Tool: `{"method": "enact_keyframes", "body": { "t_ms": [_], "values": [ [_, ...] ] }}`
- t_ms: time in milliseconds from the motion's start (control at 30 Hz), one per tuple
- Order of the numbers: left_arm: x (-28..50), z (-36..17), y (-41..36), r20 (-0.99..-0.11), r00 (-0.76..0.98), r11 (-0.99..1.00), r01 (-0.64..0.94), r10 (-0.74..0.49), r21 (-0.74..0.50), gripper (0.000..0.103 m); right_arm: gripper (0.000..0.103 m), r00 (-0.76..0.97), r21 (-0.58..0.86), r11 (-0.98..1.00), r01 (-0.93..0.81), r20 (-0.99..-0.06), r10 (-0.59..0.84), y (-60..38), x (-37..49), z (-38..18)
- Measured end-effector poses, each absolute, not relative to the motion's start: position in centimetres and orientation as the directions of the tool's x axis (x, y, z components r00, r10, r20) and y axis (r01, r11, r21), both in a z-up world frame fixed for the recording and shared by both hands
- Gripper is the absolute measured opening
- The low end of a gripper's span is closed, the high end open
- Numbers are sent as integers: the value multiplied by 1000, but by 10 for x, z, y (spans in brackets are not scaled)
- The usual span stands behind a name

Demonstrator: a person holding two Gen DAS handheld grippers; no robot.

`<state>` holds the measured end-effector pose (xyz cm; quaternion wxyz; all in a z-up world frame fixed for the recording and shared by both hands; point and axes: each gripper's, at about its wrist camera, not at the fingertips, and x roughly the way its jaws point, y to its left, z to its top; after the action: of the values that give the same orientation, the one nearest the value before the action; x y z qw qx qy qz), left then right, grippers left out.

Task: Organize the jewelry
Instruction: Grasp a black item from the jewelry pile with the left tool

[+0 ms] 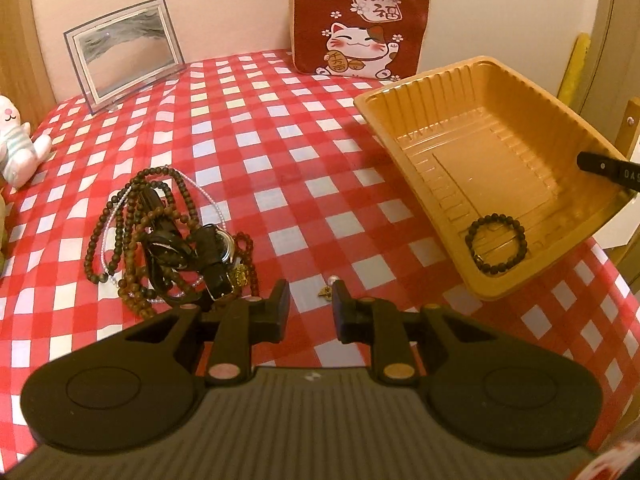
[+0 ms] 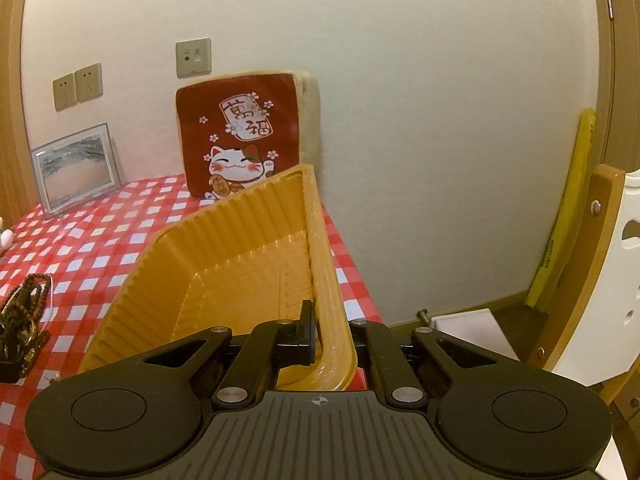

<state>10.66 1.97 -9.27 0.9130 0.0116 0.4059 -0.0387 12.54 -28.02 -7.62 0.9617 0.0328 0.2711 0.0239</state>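
Lying just left of released left tongs (image 1: 311, 306), jewelry pile (image 1: 168, 236) (right tongs (image 2: 320, 334) clenched on tray (image 2: 256, 208) rim).

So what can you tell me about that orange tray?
The orange tray is a thin, glossy plastic dish, rectangular with ribbed sloping walls, a stepped flat floor and a rolled rim. It sits tilted, its right side lifted off the red checked tablecloth. The right gripper is shut on that side wall. Inside, one black bead bracelet lies in the low near corner; the rest of the floor is bare.
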Motion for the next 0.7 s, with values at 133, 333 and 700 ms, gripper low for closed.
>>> {"method": "enact_keyframes", "body": {
  "t_ms": [133,333,700],
  "values": [
    [111,-90,24,-729,684,999,52,-28,10,20,5,851,77,997,-26,-521,63,-280,125,-76],
    [124,-89,45,-718,691,996,-59,85,62,20,5,850,77,997,-23,-523,60,-280,125,-75],
    [147,-108,56,-755,643,991,-117,131,72,21,5,848,74,997,-24,-527,59,-280,125,-75]
  ]
}}
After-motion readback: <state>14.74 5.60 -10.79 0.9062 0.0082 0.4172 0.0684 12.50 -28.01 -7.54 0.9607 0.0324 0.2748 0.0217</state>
